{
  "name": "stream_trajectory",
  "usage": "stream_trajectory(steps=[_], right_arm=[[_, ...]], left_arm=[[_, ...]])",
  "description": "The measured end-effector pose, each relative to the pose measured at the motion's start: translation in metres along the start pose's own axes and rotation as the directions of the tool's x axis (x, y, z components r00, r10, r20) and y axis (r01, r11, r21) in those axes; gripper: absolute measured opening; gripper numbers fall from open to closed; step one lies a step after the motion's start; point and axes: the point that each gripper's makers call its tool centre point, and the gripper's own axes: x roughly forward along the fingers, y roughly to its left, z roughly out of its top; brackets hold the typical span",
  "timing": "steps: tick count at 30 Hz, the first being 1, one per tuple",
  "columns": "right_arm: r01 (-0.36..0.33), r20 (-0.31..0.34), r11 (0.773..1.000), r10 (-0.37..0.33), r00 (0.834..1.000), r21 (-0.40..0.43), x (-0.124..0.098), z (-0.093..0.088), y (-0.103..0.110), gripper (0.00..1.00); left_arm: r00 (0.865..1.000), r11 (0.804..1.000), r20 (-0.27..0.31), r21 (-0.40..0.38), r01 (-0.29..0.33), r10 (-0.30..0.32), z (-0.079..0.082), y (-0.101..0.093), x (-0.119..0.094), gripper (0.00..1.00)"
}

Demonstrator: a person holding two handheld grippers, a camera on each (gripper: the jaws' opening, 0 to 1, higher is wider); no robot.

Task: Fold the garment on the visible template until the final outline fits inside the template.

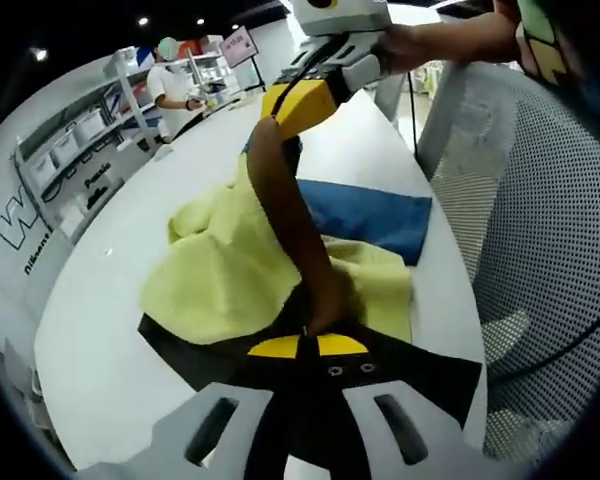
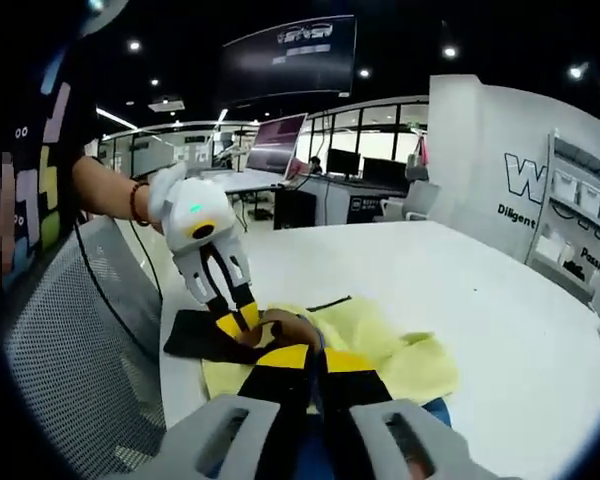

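A yellow garment (image 1: pixel 220 270) lies bunched on a black template (image 1: pixel 175 345) on the white table. Its brown band (image 1: pixel 285 200) is stretched taut between both grippers. My left gripper (image 1: pixel 307 345) is shut on the near end of the band. My right gripper (image 1: pixel 298 105), held by a hand, is shut on the far end, raised above the table. In the right gripper view my right gripper (image 2: pixel 305 357) pinches the band over the yellow garment (image 2: pixel 400 360), and the left gripper (image 2: pixel 235 322) grips it just beyond, beside the black template (image 2: pixel 190 335). A blue cloth (image 1: pixel 375 215) lies partly under the garment.
A grey mesh chair (image 1: pixel 540 250) stands right against the table edge (image 1: pixel 450 270); the same mesh chair (image 2: pixel 70 360) sits left in the right gripper view. A person (image 1: pixel 168 85) works at shelves far back. Bare white table (image 2: pixel 460 290) stretches beyond the garment.
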Motion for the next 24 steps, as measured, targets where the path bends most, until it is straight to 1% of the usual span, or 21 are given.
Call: stream_trajectory(steps=[2, 4, 7, 11, 12, 13, 14, 16, 17, 18, 20, 21, 24], right_arm=[[0.003, 0.004, 1.000, -0.003, 1.000, 0.011, -0.001, 0.002, -0.004, 0.00], [0.021, 0.006, 1.000, -0.021, 1.000, 0.008, -0.002, 0.005, -0.012, 0.00], [0.039, 0.021, 0.999, -0.039, 0.999, 0.015, -0.003, 0.011, -0.020, 0.00], [0.060, 0.035, 0.998, -0.061, 0.998, 0.017, -0.003, 0.014, -0.028, 0.00], [0.071, 0.037, 0.997, -0.072, 0.997, 0.017, -0.002, 0.016, -0.032, 0.00], [0.079, 0.039, 0.997, -0.079, 0.996, 0.020, -0.001, 0.017, -0.034, 0.00], [0.085, 0.042, 0.996, -0.086, 0.995, 0.027, -0.001, 0.018, -0.037, 0.00], [0.093, 0.052, 0.994, -0.097, 0.994, 0.064, 0.001, 0.021, -0.042, 0.00], [0.101, 0.059, 0.992, -0.106, 0.993, 0.072, 0.002, 0.023, -0.046, 0.00], [0.104, 0.064, 0.992, -0.109, 0.992, 0.077, 0.002, 0.024, -0.049, 0.00], [0.115, 0.080, 0.989, -0.122, 0.989, 0.095, 0.004, 0.028, -0.054, 0.00], [0.120, 0.082, 0.987, -0.129, 0.988, 0.105, 0.005, 0.030, -0.058, 0.00], [0.138, 0.091, 0.984, -0.149, 0.985, 0.116, 0.007, 0.033, -0.067, 0.00]], left_arm=[[1.000, 1.000, 0.000, 0.002, -0.016, 0.016, 0.001, 0.002, -0.003, 0.00], [0.999, 0.999, 0.003, -0.007, -0.037, 0.037, 0.003, 0.005, -0.007, 0.00], [0.996, 0.995, 0.035, -0.046, -0.086, 0.088, 0.013, 0.015, -0.017, 0.00], [0.990, 0.989, 0.058, -0.085, -0.123, 0.128, 0.022, 0.027, -0.026, 0.00], [0.979, 0.973, 0.052, -0.135, -0.188, 0.197, 0.022, 0.041, -0.031, 0.00], [0.976, 0.967, 0.038, -0.148, -0.208, 0.216, 0.021, 0.046, -0.033, 0.00], [0.975, 0.966, 0.043, -0.149, -0.211, 0.219, 0.022, 0.049, -0.035, 0.00], [0.964, 0.952, 0.080, -0.194, -0.235, 0.254, 0.030, 0.062, -0.041, 0.00], [0.962, 0.949, 0.087, -0.207, -0.237, 0.259, 0.032, 0.066, -0.042, 0.00], [0.962, 0.949, 0.088, -0.209, -0.237, 0.260, 0.033, 0.069, -0.044, 0.00], [0.956, 0.943, 0.091, -0.215, -0.255, 0.279, 0.038, 0.079, -0.046, 0.00], [0.952, 0.937, 0.096, -0.230, -0.262, 0.290, 0.041, 0.084, -0.046, 0.00], [0.949, 0.931, 0.103, -0.248, -0.266, 0.299, 0.043, 0.091, -0.047, 0.00]])
